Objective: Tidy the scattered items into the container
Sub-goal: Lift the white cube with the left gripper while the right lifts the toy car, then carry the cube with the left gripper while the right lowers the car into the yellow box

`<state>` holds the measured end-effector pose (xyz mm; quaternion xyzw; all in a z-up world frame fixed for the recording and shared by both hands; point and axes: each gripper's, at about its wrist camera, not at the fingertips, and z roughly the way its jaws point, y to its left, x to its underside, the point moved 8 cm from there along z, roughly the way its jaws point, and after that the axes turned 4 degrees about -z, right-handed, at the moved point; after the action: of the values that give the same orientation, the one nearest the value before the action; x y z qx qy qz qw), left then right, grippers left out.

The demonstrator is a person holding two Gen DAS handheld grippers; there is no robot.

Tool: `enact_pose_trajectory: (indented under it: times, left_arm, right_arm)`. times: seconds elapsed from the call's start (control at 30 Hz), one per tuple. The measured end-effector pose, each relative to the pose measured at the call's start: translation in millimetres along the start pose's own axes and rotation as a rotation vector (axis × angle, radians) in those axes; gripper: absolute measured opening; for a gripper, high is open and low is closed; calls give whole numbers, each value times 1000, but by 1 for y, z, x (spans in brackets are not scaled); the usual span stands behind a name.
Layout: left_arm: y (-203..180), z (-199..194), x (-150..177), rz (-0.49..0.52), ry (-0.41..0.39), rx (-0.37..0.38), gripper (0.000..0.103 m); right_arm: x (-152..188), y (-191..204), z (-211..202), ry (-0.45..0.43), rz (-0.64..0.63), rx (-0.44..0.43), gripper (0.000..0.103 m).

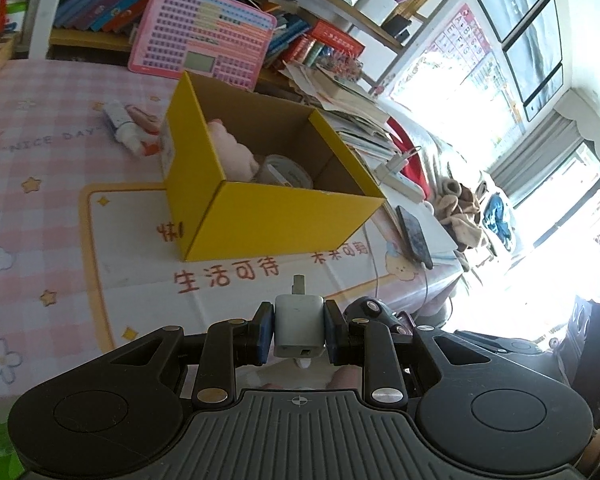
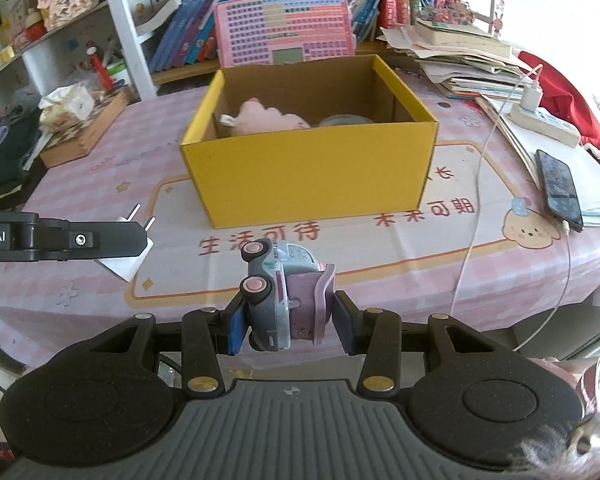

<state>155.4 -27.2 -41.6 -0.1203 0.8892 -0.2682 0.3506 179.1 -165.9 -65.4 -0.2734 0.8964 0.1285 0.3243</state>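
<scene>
A yellow cardboard box [image 1: 284, 224] [image 2: 312, 176] stands open on the pink patterned tablecloth. Inside it lie a pink plush toy [image 1: 232, 152] [image 2: 268, 118] and a roll of clear tape [image 1: 286, 172] [image 2: 346, 120]. My left gripper [image 1: 299, 330] is shut on a white plug charger [image 1: 299, 326], short of the box; in the right wrist view that gripper [image 2: 138, 240] comes in from the left with the white plug charger [image 2: 126, 258]. My right gripper [image 2: 290, 322] is shut on a grey toy car [image 2: 272, 300] with pink wheels, lying on its side, in front of the box.
A white tube [image 1: 120, 124] lies on the cloth beside the box. A phone [image 2: 558, 188] on a cable and a power strip [image 2: 544, 120] sit at the right, with stacked papers [image 2: 460, 60] behind. A pink keyboard toy [image 2: 284, 28] leans on the bookshelf. A wooden tray [image 2: 84, 132] stands at the left.
</scene>
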Motion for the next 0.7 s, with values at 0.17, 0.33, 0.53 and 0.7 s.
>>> enact_pose_trajectory:
  times: [0.17,0.33,0.53,0.7]
  left_arm:
    - [-8,16,-7,11,14,12,25]
    - [-18,32,-16,33,13,15,25]
    - [-27,46,-37,62,-17,8,25]
    - [-27,58,-55,57,-46,-9,25]
  right_arm:
    - [-4,-17,5,8,15,13,41]
    - [-13,-32,11,7,23,18,41]
    - [-33,-46,21,-7,7,-1,41]
    - [-58,-55,29,-43,-31,-16,41]
